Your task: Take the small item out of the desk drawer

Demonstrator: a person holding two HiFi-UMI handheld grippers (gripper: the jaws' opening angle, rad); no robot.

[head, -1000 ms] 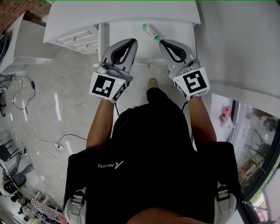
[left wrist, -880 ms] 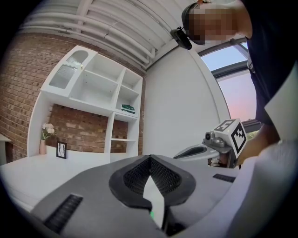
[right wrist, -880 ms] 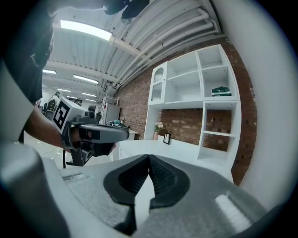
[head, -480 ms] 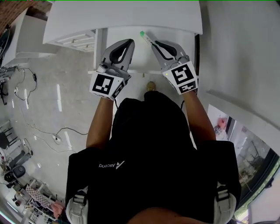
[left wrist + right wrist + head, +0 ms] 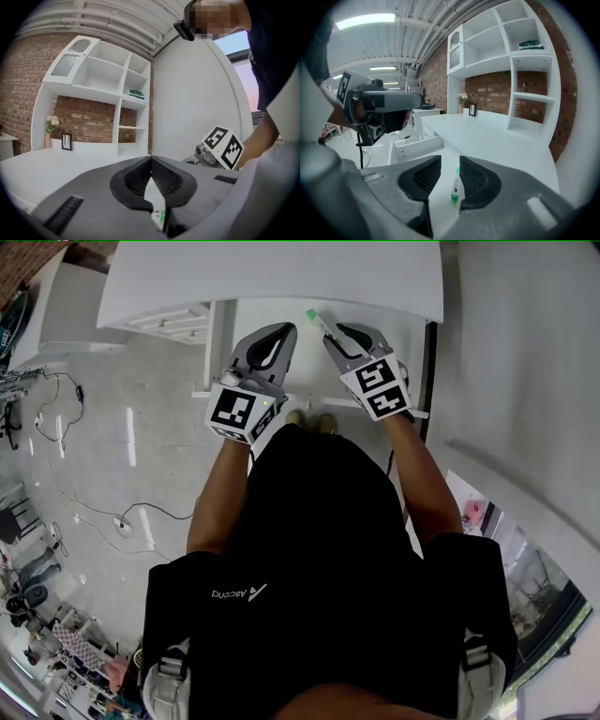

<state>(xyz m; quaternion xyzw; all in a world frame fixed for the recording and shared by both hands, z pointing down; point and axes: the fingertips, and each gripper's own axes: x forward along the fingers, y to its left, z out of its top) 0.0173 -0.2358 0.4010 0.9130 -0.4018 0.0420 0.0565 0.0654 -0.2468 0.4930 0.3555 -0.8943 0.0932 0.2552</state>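
Observation:
The small item is a white tube with a green cap [image 5: 317, 322]. It sticks out of the tip of my right gripper [image 5: 330, 331] over the pulled-out white drawer [image 5: 398, 324]. In the right gripper view the tube [image 5: 455, 187] stands tilted between the jaws of my right gripper [image 5: 450, 160]. The jaws are opening; the tube leans on the right pad and the left pad is clear of it. My left gripper [image 5: 286, 328] hovers beside it on the left, its jaw tips [image 5: 151, 158] touching and holding nothing.
The white desk top [image 5: 281, 273] runs across just beyond the drawer, and a shelf unit [image 5: 525, 70] stands on a brick wall behind it. A side cabinet with drawers [image 5: 164, 320] sits at the left. Cables lie on the floor [image 5: 94, 521].
My right gripper has moved left toward the left gripper, the tube staying at its tip. The left gripper has barely moved.

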